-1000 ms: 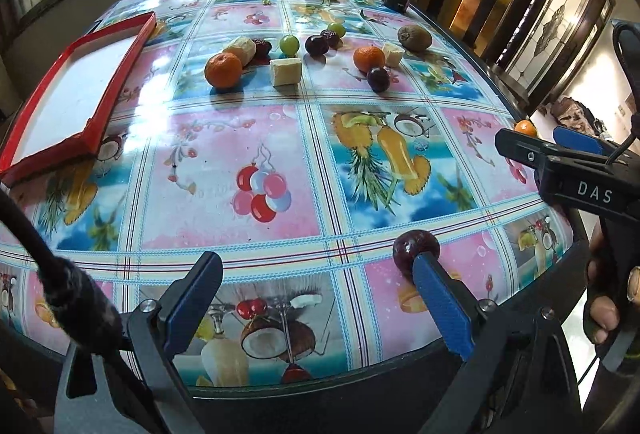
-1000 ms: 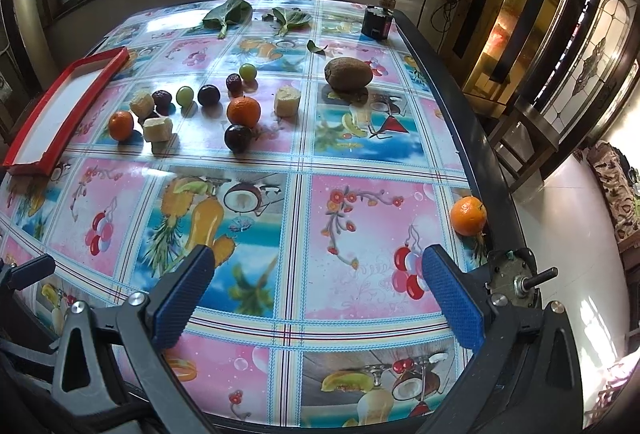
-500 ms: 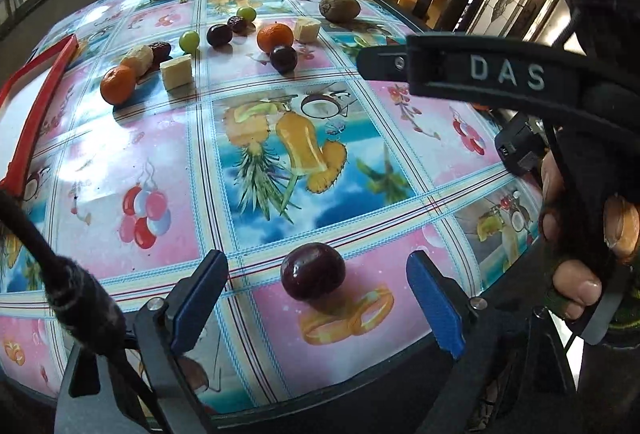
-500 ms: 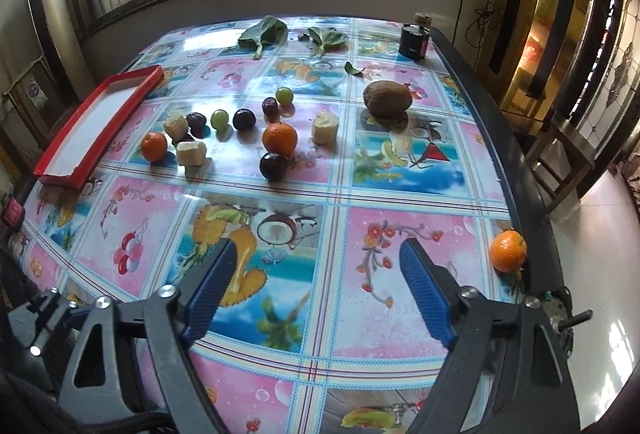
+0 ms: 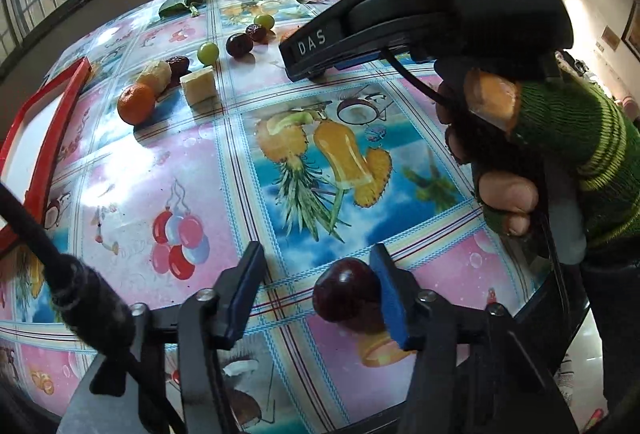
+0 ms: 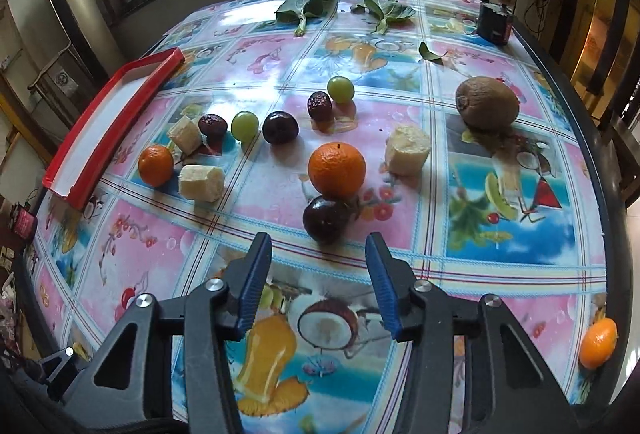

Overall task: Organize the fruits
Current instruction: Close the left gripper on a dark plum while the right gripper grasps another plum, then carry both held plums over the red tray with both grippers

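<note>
My left gripper [image 5: 316, 286] is open near the table's front edge. A dark plum [image 5: 345, 290] lies between its jaws, against the right finger [image 5: 390, 298]. My right gripper [image 6: 318, 274] is open and empty just short of another dark plum [image 6: 326, 218], with an orange [image 6: 337, 169] behind it. Further back lie green grapes [image 6: 245, 125], a dark plum [image 6: 280, 127], red dates [image 6: 319, 105], pale fruit chunks [image 6: 407, 149], a small orange [image 6: 156, 165] and a kiwi [image 6: 487, 105]. A red-rimmed tray [image 6: 120, 113] lies at the left. The right gripper's body [image 5: 432, 13] hides fruit in the left wrist view.
A small orange [image 6: 598, 342] sits at the table's right edge. Green leaves [image 6: 306, 5] and a small dark bottle [image 6: 495, 19] stand at the back. The tablecloth carries printed fruit pictures. The person's hand in a green sleeve [image 5: 560, 153] is at the right.
My left gripper has closed in on the near plum, which now lies against the right finger. My right gripper has moved forward to the plum and orange.
</note>
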The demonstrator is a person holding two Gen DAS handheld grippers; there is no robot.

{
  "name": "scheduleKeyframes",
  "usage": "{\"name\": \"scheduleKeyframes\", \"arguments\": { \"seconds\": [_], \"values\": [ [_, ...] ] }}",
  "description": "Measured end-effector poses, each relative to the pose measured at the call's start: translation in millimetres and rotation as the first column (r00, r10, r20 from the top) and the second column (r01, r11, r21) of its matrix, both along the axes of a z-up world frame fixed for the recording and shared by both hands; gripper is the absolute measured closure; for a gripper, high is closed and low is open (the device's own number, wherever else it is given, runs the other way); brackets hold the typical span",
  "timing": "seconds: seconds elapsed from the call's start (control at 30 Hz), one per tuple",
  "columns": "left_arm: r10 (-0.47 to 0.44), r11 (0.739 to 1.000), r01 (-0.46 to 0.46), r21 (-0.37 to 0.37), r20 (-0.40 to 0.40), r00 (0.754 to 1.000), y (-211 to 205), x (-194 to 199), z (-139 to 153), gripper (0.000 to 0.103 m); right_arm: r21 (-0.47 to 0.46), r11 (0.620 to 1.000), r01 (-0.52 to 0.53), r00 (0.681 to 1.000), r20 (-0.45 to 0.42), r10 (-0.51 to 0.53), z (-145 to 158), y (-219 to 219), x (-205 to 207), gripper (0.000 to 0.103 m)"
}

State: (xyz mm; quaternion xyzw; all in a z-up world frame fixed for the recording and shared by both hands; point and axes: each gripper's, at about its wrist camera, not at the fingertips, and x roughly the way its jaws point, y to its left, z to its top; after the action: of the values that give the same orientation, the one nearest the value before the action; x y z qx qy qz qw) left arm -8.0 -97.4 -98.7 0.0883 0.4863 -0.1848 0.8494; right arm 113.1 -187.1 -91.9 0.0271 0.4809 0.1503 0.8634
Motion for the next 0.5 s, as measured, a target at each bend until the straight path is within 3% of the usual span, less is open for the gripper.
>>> {"name": "scheduleKeyframes", "arguments": {
  "seconds": [0.07, 0.1, 0.27, 0.5],
  "values": [
    [0.0, 1.0, 0.0, -0.019, -0.009, 1.0, 4, 2, 1, 0.078, 0.007, 1.0, -0.004, 1.0, -0.028, 0.005, -9, 1, 7, 0.074],
    [0.001, 0.999, -0.002, -0.043, -0.024, 1.0, 8, 3, 2, 0.078, 0.017, 1.0, 0.001, 1.0, -0.012, 0.0, -10, -1, 6, 0.078],
    [0.042, 0.989, -0.053, -0.139, -0.076, 0.996, 33, 16, 6, 0.078, 0.121, 0.992, 0.029, 1.0, -0.002, -0.029, -2, -20, -7, 0.08],
    [0.118, 0.981, -0.124, -0.152, -0.048, 0.992, 56, 14, 21, 0.078, 0.167, 0.986, 0.029, 0.999, 0.017, -0.033, 16, -20, -43, 0.08]
  ]
}}
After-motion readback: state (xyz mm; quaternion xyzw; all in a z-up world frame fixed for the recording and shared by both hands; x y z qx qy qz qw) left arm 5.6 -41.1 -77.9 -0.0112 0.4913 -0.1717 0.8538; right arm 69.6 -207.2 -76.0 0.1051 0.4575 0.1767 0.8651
